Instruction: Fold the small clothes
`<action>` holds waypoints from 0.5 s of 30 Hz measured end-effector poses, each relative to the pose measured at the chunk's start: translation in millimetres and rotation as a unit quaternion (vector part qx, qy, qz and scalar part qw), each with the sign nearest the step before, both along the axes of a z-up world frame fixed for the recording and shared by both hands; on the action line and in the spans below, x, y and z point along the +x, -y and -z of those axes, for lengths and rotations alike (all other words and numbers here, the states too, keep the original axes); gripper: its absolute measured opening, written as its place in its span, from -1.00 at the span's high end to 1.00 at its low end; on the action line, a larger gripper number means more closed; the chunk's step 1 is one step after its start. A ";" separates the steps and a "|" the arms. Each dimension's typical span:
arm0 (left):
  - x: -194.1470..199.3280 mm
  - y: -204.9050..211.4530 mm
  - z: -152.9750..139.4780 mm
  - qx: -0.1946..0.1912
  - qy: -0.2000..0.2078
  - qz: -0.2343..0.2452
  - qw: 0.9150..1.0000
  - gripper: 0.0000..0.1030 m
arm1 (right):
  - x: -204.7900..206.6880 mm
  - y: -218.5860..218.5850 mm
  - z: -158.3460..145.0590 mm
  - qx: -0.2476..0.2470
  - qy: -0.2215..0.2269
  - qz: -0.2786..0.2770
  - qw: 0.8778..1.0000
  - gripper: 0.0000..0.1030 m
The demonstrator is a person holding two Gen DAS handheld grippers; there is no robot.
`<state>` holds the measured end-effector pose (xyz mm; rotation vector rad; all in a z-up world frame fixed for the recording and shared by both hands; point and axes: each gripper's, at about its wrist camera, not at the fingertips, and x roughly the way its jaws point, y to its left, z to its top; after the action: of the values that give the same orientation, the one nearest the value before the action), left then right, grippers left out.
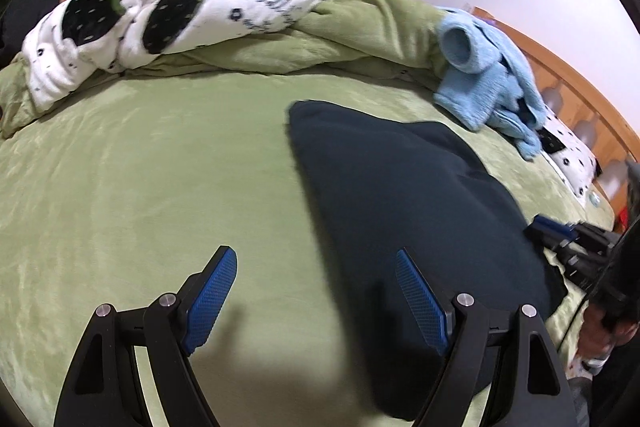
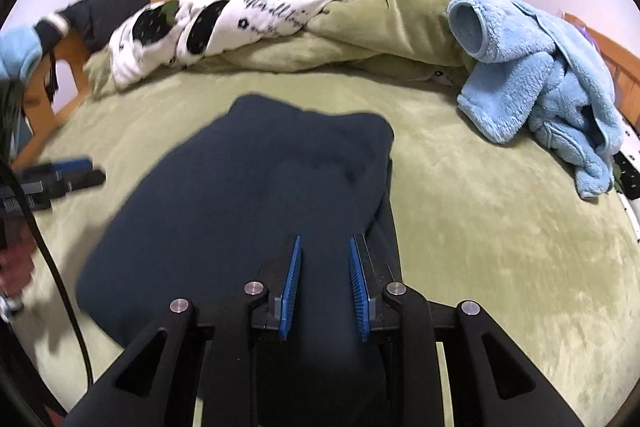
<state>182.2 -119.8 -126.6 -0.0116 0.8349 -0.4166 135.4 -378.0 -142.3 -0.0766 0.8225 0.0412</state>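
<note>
A dark navy garment (image 1: 404,203) lies folded on the green bed cover (image 1: 152,163); it also shows in the right wrist view (image 2: 256,195). My left gripper (image 1: 316,259) is open and empty, just above the garment's near left edge, with its right finger over the cloth. My right gripper (image 2: 324,255) hovers over the garment's near right part with its jaws a narrow gap apart and nothing clearly between them. The right gripper also shows at the far right of the left wrist view (image 1: 560,231). The left gripper also shows at the left of the right wrist view (image 2: 76,169).
A light blue fleece garment (image 2: 536,75) lies crumpled at the back right of the bed, also in the left wrist view (image 1: 484,75). A white and black patterned blanket (image 2: 240,15) and a bunched green quilt (image 2: 384,27) lie along the back. A wooden bed frame (image 1: 576,91) runs along the right side.
</note>
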 end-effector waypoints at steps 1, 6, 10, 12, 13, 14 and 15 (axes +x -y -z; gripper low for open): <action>-1.7 3.9 0.1 0.001 0.000 0.004 1.000 -0.56 | -3.2 -1.0 6.2 -0.009 -0.007 0.002 1.000 0.53; -14.7 30.2 8.0 0.024 -0.009 0.020 0.999 -0.56 | -9.4 4.6 25.9 -0.054 -0.037 0.041 0.997 0.53; -21.0 35.7 17.9 0.033 -0.017 0.024 0.999 -0.56 | -11.5 24.9 32.6 -0.023 -0.056 0.074 0.995 0.53; -21.2 35.2 21.8 0.037 -0.021 0.020 0.999 -0.56 | -14.8 33.5 31.2 0.006 -0.050 0.077 0.996 0.52; -20.8 34.8 24.4 0.040 -0.024 0.019 0.999 -0.57 | -16.6 37.6 27.2 0.020 -0.043 0.079 0.996 0.52; -20.9 34.6 27.4 0.043 -0.026 0.019 0.999 -0.57 | -17.3 40.8 23.5 0.027 -0.035 0.082 0.996 0.52; -21.4 34.6 30.5 0.046 -0.028 0.019 0.998 -0.57 | -17.5 42.0 20.9 0.031 -0.029 0.084 0.996 0.52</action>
<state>160.8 -154.5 -157.0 0.0781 0.9090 -0.4151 117.9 -420.0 -163.2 0.0531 0.8818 -0.0897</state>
